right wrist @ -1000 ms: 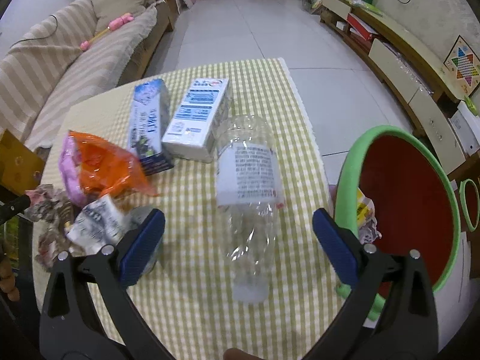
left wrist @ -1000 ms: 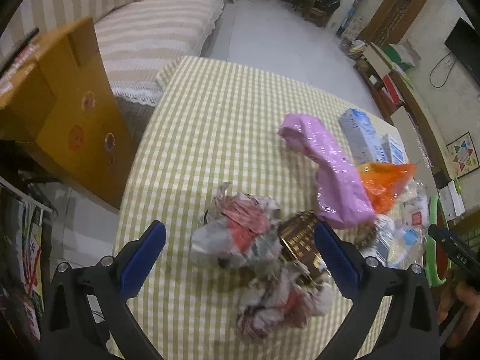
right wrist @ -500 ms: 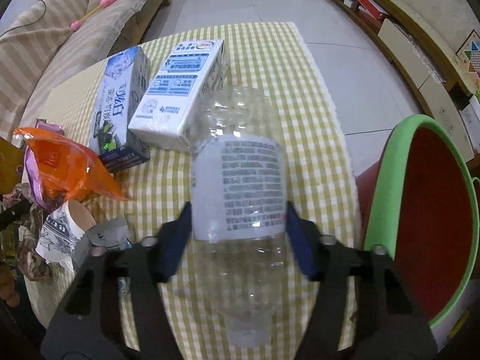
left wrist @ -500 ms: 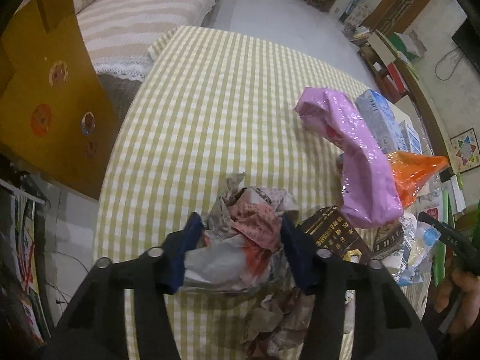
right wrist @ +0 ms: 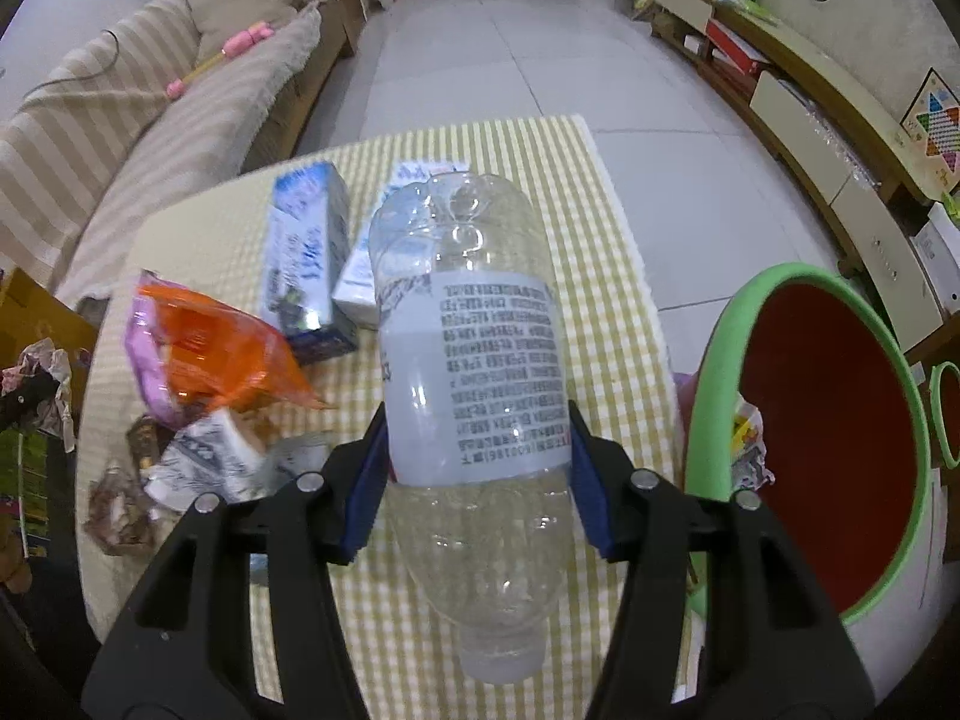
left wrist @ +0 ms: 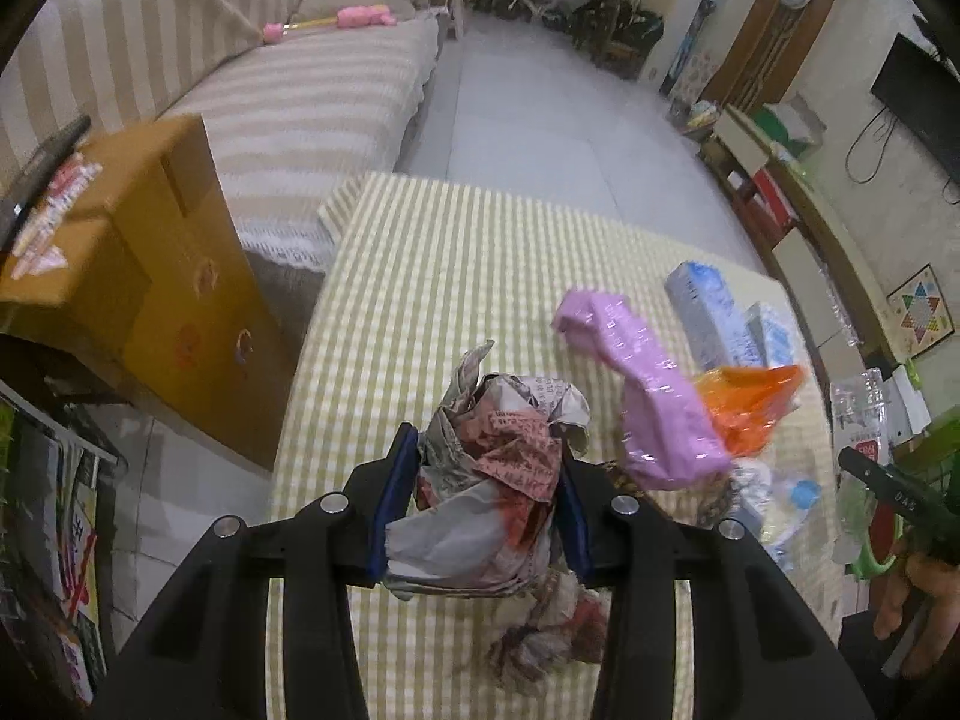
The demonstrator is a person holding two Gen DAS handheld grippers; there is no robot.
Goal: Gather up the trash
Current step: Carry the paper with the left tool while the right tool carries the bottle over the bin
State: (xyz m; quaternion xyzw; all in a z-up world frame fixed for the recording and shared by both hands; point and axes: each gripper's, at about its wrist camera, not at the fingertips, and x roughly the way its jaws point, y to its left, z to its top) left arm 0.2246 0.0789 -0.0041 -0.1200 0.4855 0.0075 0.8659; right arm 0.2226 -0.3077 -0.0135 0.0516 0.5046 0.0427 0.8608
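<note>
- Right gripper (right wrist: 474, 474): both blue pads are pinched against the label band of a clear plastic bottle (right wrist: 474, 372). The bottle's long axis runs away from the claw, neck end nearest the camera and base pointing far. It appears lifted off the checked tablecloth (right wrist: 606, 252).
- Left gripper (left wrist: 477, 510): jaws are pressed onto a crumpled newspaper wad (left wrist: 498, 462), which fills the gap between the pads and bulges out beyond them.
- Deciding relation: the green-rimmed bin (right wrist: 720, 360), red inside, stands just off the right edge of the table, immediately right of the bottle. The right gripper is judged much the nearer of the two; the left must cross the whole table width to reach it.
- The bin mouth tilts toward the table and already holds some crumpled paper (right wrist: 750, 444). The bottle should enter most easily with its long axis aimed into the opening.
- Open room: bare cloth lies between bottle and right table edge, so a rightward swing looks unobstructed.
- Left of the bottle lie an orange bag (right wrist: 222, 348) and two cartons (right wrist: 306, 252), farther back.
- In the left wrist view, a purple bag (left wrist: 648, 396) lies right of the wad; more crumpled paper sits below the claw.
- A cardboard box (left wrist: 150, 252) stands off the left table edge.
</note>
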